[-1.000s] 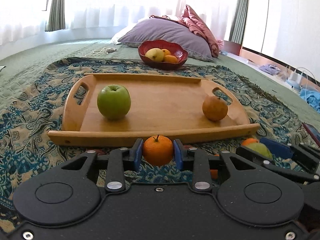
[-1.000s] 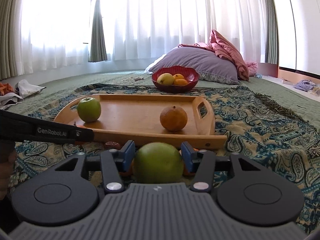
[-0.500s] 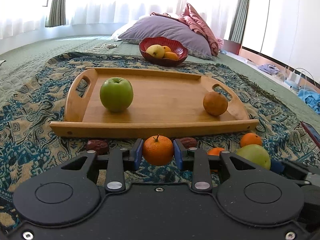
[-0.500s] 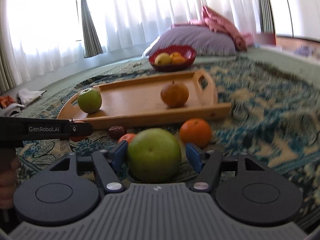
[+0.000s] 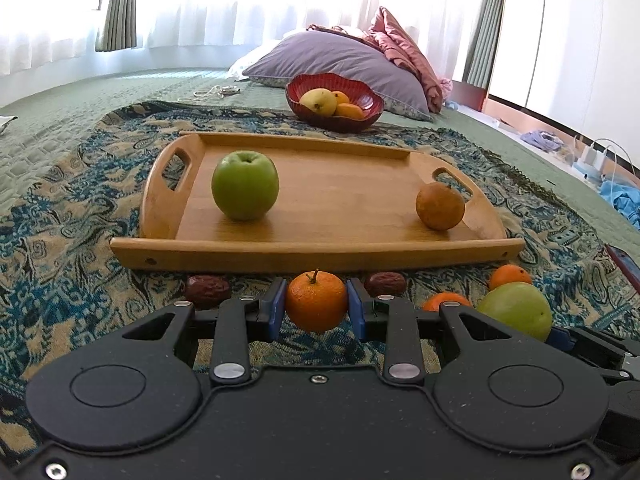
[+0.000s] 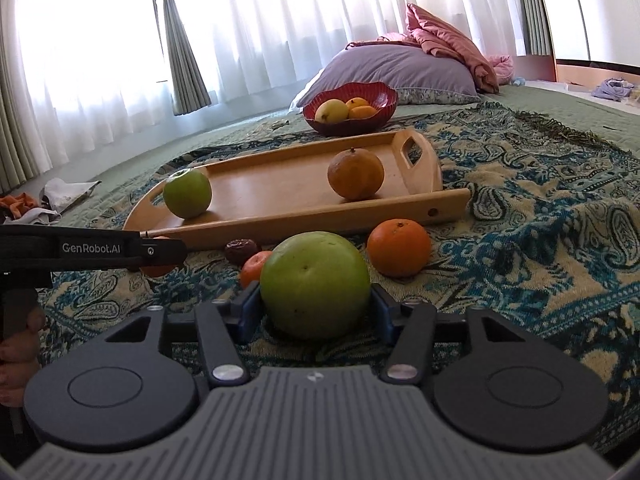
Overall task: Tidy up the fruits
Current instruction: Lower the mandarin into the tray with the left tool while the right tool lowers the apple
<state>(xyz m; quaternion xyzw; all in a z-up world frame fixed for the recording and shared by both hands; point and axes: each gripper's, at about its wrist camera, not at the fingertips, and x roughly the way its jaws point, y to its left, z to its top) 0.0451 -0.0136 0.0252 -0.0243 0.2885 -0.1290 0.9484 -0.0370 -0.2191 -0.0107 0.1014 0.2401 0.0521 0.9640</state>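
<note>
We hold two fruits at once. Our left gripper (image 5: 316, 306) pinches a small orange (image 5: 316, 302) between its blue pads, and our right gripper (image 6: 314, 312) has its pads against both sides of a big green fruit (image 6: 315, 284), which looks held.

The thing that matters most is where the wooden tray (image 5: 316, 255) lies — straight ahead of both tools, with its long front edge running across our path. The small orange sits just before the middle of that front edge, so the left gripper is the nearer one. The big green fruit is further back on the patterned blanket (image 6: 540, 240), closer to the tray's right front corner. We think both must go up and over the raised edge to land inside.

On the tray a green apple (image 5: 245, 185) stands near the left handle and a brown-orange fruit (image 5: 440, 206) near the right handle. Two dark dates (image 5: 207, 291) and two more oranges (image 6: 399, 247) wait on the blanket in front of the tray. A red bowl (image 5: 335, 102) with fruit sits beyond the tray's far edge.

What is new since a moment ago? The right gripper has swung — the tray now looks slanted in its view, and the loose oranges show clearly. The left gripper has barely moved and keeps its hold.
</note>
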